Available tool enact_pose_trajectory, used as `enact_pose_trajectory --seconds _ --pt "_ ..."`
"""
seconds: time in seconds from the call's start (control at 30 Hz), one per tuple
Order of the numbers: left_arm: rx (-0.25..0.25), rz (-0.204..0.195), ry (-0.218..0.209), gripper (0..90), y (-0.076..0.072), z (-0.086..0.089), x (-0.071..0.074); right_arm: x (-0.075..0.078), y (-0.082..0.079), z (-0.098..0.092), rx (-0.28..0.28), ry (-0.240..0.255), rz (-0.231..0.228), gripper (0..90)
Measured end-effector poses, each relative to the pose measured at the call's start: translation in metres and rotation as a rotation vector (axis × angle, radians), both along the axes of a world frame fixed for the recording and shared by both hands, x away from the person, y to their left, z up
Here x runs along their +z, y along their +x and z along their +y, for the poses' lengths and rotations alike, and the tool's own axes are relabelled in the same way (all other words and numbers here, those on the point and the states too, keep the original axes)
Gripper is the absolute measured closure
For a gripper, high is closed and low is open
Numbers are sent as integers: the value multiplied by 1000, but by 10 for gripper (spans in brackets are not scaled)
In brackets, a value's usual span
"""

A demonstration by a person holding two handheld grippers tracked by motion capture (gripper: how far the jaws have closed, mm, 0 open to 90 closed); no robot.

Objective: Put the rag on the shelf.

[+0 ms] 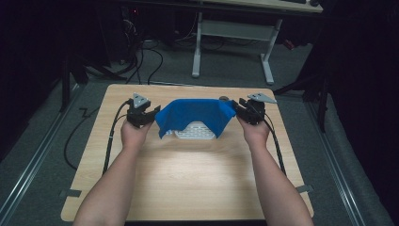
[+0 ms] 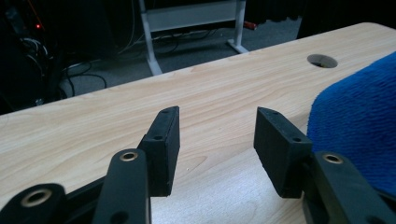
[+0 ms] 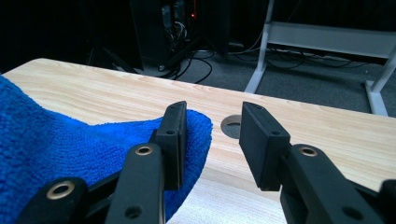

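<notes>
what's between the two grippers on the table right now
In the high view, a blue cloth draped over a white perforated basket lies between the open left gripper and right gripper.

Left gripper (image 2: 217, 140): its two black jaws are rising from the bottom edge and standing well apart, with nothing lying between them but bare wood.
Blue cloth (image 2: 359, 121): a fuzzy towel is bulging in from the right edge, sitting just beside the outer face of the right-hand jaw; whether it is touching that jaw cannot be told.
Table (image 2: 140, 107): a light wood-grain top is stretching away under the jaws.
Cable hole (image 2: 322, 60): a round opening is sitting in the tabletop near the far edge, just beyond the cloth.
Desk frame (image 2: 196, 18): white metal legs are standing on grey floor past the table.
Cables (image 2: 84, 70): dark leads are trailing across the floor at the left.
</notes>
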State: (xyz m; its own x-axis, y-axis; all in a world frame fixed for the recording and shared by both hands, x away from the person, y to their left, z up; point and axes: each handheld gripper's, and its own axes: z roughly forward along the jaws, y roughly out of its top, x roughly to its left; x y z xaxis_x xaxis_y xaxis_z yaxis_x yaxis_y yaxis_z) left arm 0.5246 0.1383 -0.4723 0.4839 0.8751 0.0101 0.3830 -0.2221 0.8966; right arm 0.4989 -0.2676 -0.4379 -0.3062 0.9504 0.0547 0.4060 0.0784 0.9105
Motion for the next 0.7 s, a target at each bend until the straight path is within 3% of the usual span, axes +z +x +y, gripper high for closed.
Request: enact_pose_trajectory --seconds 0.27,0.47,0.7 --pt "49 -2 -35 429 6 8 -2 -1 4 -1 -9 -23 9 584" --pt "59 10 -23 412 8 11 -4 -5 7 -8 -32 -23 42 503" --pt "78 -2 -41 418 8 18 0 5 5 -16 -38 -14 1 495"
